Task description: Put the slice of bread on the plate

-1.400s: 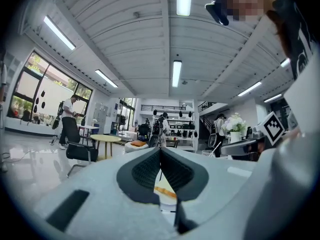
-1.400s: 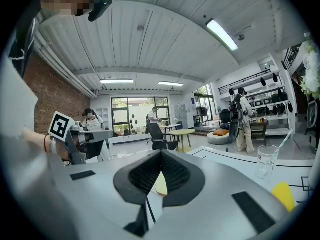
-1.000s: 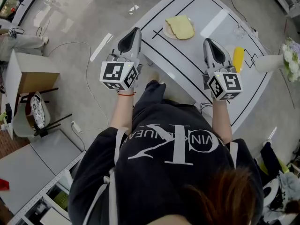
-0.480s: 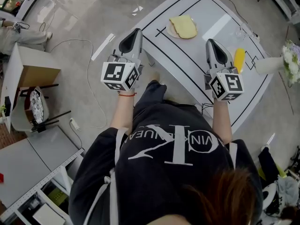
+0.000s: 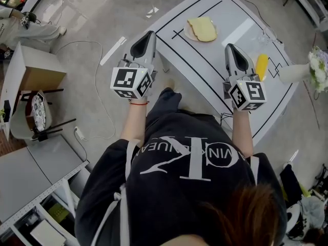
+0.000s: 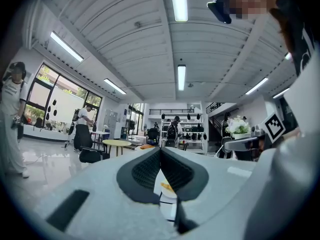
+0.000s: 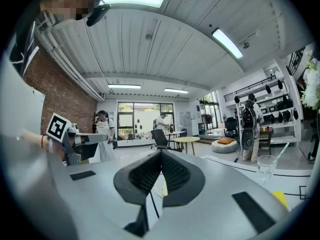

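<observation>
A pale yellow slice of bread (image 5: 202, 28) lies on a small white plate (image 5: 186, 34) near the far end of the white table (image 5: 225, 19). My left gripper (image 5: 149, 34) is held level over the table's near left edge, short of the plate. It is shut with nothing in it, and its dark pads meet in the left gripper view (image 6: 160, 150). My right gripper (image 5: 228, 45) hovers over the table's near right part, to the right of the plate. It is also shut and empty (image 7: 161, 152).
A yellow object (image 5: 261, 64) lies on the table just right of the right gripper. A clear glass (image 5: 264, 34) stands behind it, and a white vase with flowers (image 5: 294, 69) at the right edge. Cables cross the floor on the left, near a cardboard box (image 5: 37, 84).
The head view has shifted a little, so the table and bread sit slightly further right. Both grippers stay shut and hold about the same place.
</observation>
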{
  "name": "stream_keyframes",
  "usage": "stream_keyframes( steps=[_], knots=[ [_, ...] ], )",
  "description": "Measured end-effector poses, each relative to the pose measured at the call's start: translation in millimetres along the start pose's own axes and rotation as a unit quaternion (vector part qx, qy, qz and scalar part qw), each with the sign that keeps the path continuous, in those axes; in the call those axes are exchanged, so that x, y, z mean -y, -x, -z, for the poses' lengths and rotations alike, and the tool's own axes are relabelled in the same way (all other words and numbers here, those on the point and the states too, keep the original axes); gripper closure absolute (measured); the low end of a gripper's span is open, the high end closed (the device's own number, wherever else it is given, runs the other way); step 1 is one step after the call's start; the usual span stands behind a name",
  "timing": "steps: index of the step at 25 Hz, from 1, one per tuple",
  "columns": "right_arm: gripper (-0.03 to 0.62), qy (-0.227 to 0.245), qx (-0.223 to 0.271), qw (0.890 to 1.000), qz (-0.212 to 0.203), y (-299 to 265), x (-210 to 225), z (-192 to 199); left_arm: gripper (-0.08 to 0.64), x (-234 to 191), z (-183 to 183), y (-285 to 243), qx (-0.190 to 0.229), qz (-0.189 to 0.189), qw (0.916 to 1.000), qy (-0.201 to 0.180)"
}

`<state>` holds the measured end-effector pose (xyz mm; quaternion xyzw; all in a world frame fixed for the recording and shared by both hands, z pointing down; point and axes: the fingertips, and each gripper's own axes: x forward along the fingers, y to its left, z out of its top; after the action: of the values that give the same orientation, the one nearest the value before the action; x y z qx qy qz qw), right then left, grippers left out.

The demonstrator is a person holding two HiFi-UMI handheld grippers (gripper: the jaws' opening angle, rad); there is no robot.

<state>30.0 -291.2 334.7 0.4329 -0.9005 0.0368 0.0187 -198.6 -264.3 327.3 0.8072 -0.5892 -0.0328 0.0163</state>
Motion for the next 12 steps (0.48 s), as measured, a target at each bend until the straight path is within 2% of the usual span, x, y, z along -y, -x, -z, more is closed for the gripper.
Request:
stream_keyframes(
  steps=[12],
  knots=[
    [0.592,-0.007,-0.003,1.0,-0.012,-1.2,-3.4,5.3,0.551,-1.3,-0.1,4.4,0.001,-0.009,1.0,-0.002]
  ],
)
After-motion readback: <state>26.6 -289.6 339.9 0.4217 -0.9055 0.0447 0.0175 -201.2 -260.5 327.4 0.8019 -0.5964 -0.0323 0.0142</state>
